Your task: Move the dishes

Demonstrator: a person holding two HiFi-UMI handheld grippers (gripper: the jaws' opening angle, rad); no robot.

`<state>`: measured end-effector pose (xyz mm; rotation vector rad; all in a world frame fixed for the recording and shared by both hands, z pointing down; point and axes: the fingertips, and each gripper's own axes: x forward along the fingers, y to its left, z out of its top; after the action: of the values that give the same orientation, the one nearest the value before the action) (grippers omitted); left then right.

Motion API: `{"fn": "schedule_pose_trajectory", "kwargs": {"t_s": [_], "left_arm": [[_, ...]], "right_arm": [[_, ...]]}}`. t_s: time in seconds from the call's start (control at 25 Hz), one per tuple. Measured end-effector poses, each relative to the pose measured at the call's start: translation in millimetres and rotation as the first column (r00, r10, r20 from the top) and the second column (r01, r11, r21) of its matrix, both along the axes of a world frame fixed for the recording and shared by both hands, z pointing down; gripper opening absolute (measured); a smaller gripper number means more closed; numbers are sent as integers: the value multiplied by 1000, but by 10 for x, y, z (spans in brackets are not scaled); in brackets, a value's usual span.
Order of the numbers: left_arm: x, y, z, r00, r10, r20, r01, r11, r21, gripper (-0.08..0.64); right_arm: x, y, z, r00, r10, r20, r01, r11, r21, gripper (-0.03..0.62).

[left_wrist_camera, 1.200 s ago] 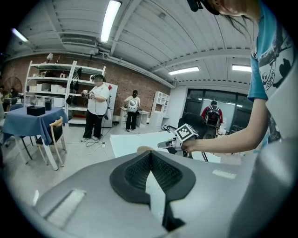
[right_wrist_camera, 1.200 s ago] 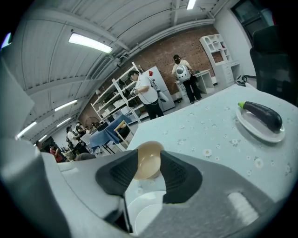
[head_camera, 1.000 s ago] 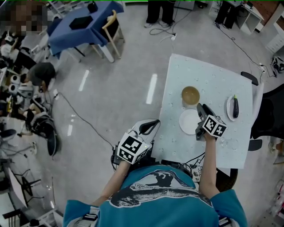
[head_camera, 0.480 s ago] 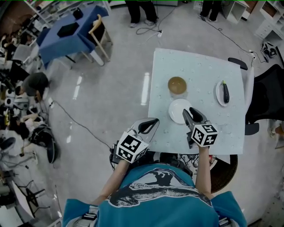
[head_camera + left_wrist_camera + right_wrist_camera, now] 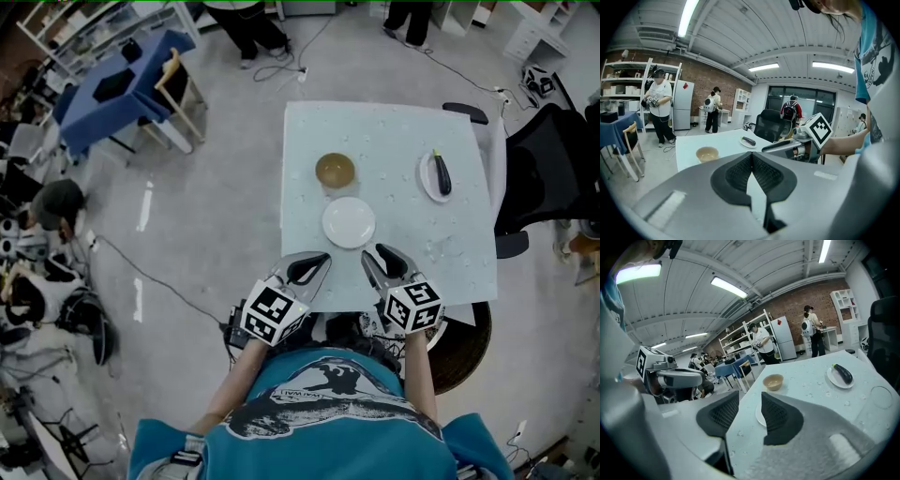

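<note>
We're hovering at the near edge of the table [image 5: 394,131], prob lining up on the empty plate [image 5: 349,222] sitting just inside it: left gripper [image 5: 309,267] pinched shut on nothing, right gripper [image 5: 384,261] halfway open n empty, bowl [image 5: 335,170] behind the plate.

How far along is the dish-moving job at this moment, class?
Done: nothing visibly. The tan bowl, empty white plate and eggplant plate all sit on the table. In hand: nothing; the right tongs are open and empty, the left tongs shut on nothing, both at the table's near edge. Left: gripping and moving every dish.
</note>
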<state>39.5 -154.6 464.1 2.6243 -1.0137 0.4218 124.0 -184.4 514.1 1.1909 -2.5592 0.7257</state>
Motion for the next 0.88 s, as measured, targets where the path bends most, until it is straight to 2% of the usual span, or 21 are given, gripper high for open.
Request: {"fn": "schedule_pose_trajectory", "kwargs": {"t_s": [0.52, 0.68, 0.88], "left_arm": [[495, 468, 96, 1000, 13, 17, -12, 1000, -18, 14], [573, 690, 190, 999, 22, 49, -20, 999, -40, 14], [584, 810, 131, 997, 39, 72, -37, 999, -32, 15]], "right_arm": [[409, 605, -77, 1000, -3, 30, 2, 1000, 31, 152], [447, 765, -71, 999, -14, 50, 12, 999, 40, 140], [404, 894, -91, 998, -30, 60, 26, 998, 58, 124]]}}
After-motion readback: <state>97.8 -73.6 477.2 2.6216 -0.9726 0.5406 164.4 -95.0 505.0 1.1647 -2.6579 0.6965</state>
